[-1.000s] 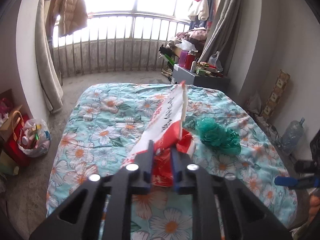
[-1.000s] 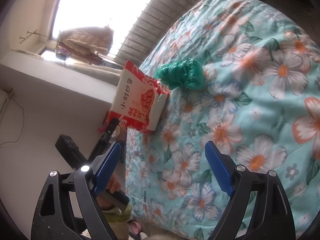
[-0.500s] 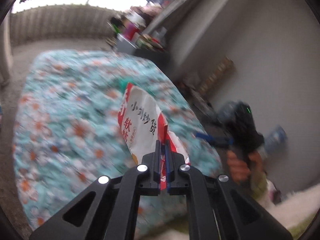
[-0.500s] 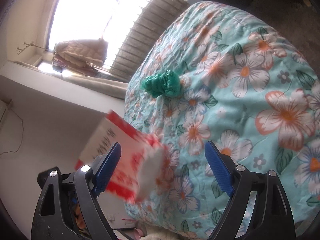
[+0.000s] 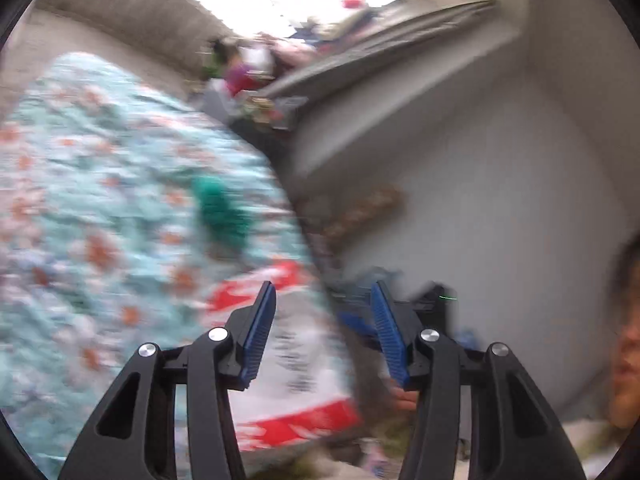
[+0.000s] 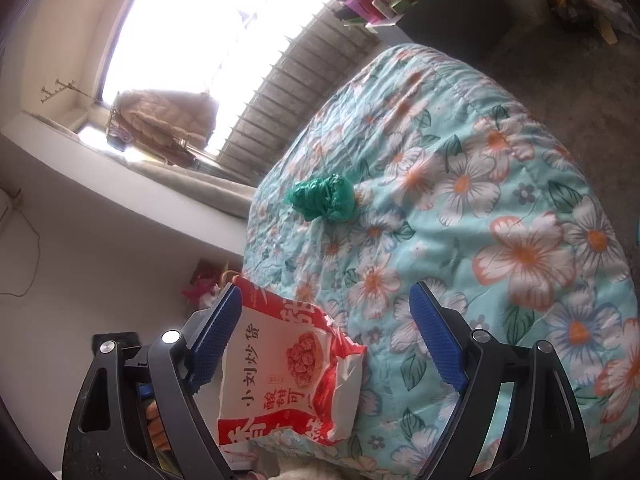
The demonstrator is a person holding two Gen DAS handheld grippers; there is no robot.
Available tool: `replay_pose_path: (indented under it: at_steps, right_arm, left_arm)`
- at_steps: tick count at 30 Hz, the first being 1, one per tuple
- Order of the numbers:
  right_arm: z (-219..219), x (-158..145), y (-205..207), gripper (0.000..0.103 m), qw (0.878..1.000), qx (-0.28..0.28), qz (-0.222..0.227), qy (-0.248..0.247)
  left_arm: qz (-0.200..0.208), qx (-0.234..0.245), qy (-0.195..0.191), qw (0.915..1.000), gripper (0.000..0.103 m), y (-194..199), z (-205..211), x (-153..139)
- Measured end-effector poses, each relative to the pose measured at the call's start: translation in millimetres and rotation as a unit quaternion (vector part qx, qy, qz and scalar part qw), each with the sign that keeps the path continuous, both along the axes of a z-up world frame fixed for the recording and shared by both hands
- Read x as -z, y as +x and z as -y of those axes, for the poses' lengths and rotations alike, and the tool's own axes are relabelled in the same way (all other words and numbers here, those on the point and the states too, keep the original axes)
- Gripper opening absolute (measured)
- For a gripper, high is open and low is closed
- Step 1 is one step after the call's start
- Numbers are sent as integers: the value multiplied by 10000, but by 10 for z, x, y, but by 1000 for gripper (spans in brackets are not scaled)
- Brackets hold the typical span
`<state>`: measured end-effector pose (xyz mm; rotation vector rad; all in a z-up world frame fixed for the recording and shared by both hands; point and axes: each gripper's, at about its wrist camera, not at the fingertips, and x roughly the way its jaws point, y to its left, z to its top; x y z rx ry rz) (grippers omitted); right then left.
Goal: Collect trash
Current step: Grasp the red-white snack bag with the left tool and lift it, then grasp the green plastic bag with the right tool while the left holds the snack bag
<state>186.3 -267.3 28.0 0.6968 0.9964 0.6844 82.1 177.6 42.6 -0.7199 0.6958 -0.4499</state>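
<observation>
Trash counts two, one snack bag (image 6: 292, 364) and one green wad (image 6: 322, 197); both tongs spread, seemingly empty.

- snack bag (image 6: 288, 364): white face, red borders, black and red lettering, a picture of brown nuts.
- crumpled plastic bag (image 6: 322, 198): dark green.
- bed cover (image 6: 500, 184): pale turquoise, printed with white and salmon flowers, orange centres, green leaves.
- fingers (image 6: 438, 346): blue ribbed pads on black frames.
</observation>
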Motion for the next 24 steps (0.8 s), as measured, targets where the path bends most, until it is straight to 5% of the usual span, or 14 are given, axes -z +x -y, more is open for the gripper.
replay_pose_path:
  at_steps: [3, 5, 10, 16, 24]
  right_arm:
    - [-57, -111, -61, 79, 9995, -154, 236, 139]
    - [-126, -217, -119, 78, 9981, -359, 460, 206]
    - [-376, -446, -278, 68, 9905, -951, 940, 327]
    - [-617, -252, -380, 54, 9869, -1372, 829, -183]
    - [-655, 653, -356, 38, 9843, -1218, -434, -1201]
  left_arm:
    - [-635, -275, 1422, 9874, 47, 105, 195, 248]
    - [-932, 75, 2225, 9704, 48, 157, 501, 454]
    - [-1010, 626, 3177, 9407, 53, 155, 1040, 752]
    - [-1104, 658, 3046, 9438, 57, 175, 1121, 823]
    - [-1463, 570, 1947, 9682, 58, 217, 872, 878]
